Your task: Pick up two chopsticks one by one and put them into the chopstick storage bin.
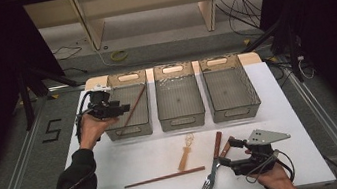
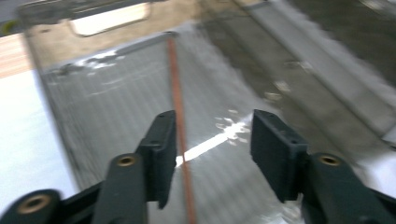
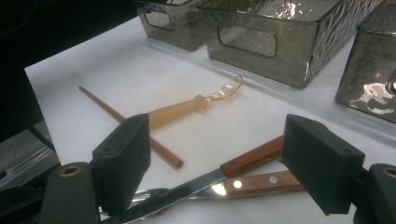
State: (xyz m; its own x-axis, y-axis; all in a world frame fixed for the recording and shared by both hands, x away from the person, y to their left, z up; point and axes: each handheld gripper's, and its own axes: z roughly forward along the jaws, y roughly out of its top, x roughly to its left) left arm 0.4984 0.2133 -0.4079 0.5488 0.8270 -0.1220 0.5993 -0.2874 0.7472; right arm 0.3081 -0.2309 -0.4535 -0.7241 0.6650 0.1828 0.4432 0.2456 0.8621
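While the left gripper [image 1: 117, 108] hovered over the left bin [image 1: 131, 130], its jaws stood apart and held nothing; one chopstick [image 1: 135, 105] lay slanted inside that bin, just released it seemed. On the white table [image 1: 116, 163] the right gripper [image 1: 228, 154], also wide open and empty, faced the knife [image 1: 216, 149] and fork [image 1: 212, 174]. The second chopstick [image 1: 165, 177] lay crosswise, left of them.

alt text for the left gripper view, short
The left tool, jaws open, hangs over a clear grey bin. A brown chopstick lies lengthwise in the bin, passing beside one jaw and gripped by neither. The picture is somewhat blurred.
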